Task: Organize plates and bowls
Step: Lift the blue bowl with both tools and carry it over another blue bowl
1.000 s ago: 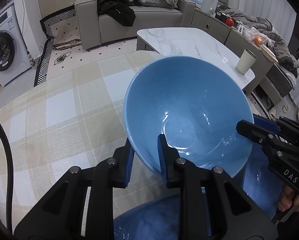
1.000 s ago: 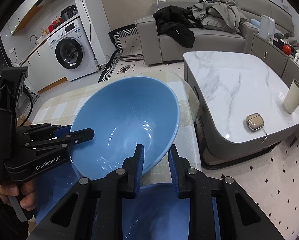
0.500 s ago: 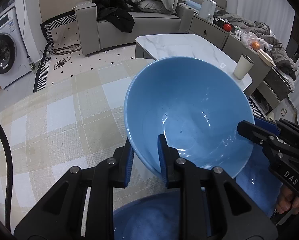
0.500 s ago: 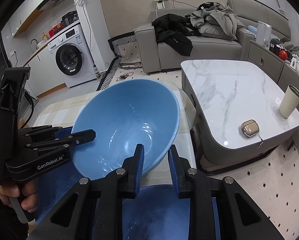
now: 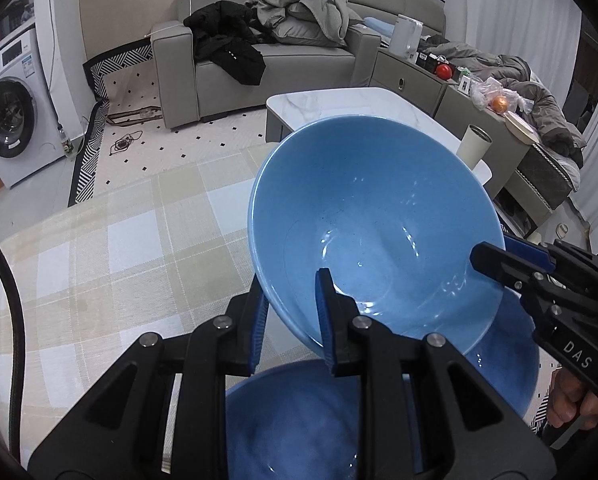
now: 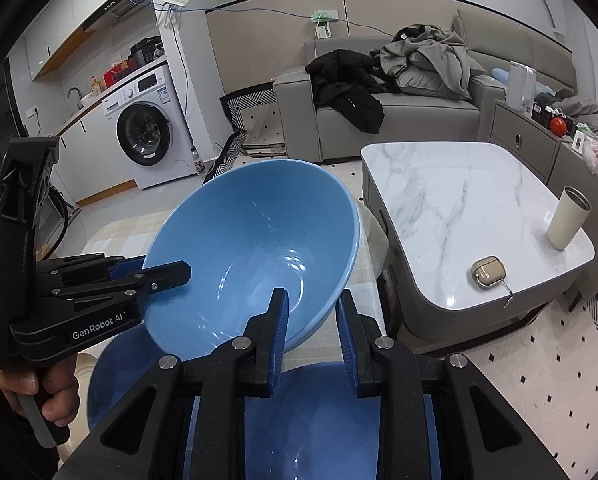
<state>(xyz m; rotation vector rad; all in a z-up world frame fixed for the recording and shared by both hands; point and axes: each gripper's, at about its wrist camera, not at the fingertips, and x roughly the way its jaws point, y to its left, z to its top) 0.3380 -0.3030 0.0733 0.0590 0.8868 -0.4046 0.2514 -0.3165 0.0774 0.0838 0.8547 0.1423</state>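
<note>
**Mia:** Where is the light blue bowl (image 5: 379,232) now?

**Sam:** It is up in the air, above the checked tablecloth (image 5: 111,248). Two tongs hold it, one on each side of its rim.

**Mia:** What are the tongs doing?

**Sam:** The left gripper (image 5: 291,312) pinches the rim, one finger inside the bowl and one outside. The right gripper (image 6: 311,320) does the same on the other side. Both are squeezed tight on the bowl's wall.

**Mia:** Which way does the bowl point?

**Sam:** Its open mouth faces up and leans toward the two cameras, so you can see right down inside. The far edge is higher than the near edge. The bowl is round, so it has no long side. A line from its bottom out through its mouth goes up and leans back toward the person.

**Mia:** What is under it?

**Sam:** Darker blue dishes (image 6: 319,412) sit right below. I think they are a bowl and a plate, but they are partly hidden, so I cannot be sure.

**Mia:** Is the tidying done?

**Sam:** No. I think the bowl is in the middle of being carried. It has not been set down, so it has no place yet. I cannot tell where it should go.

**Mia:** And farther away?

**Sam:** A marble table (image 6: 459,200) with a cup (image 6: 567,220), and a grey sofa (image 5: 283,64).
</note>
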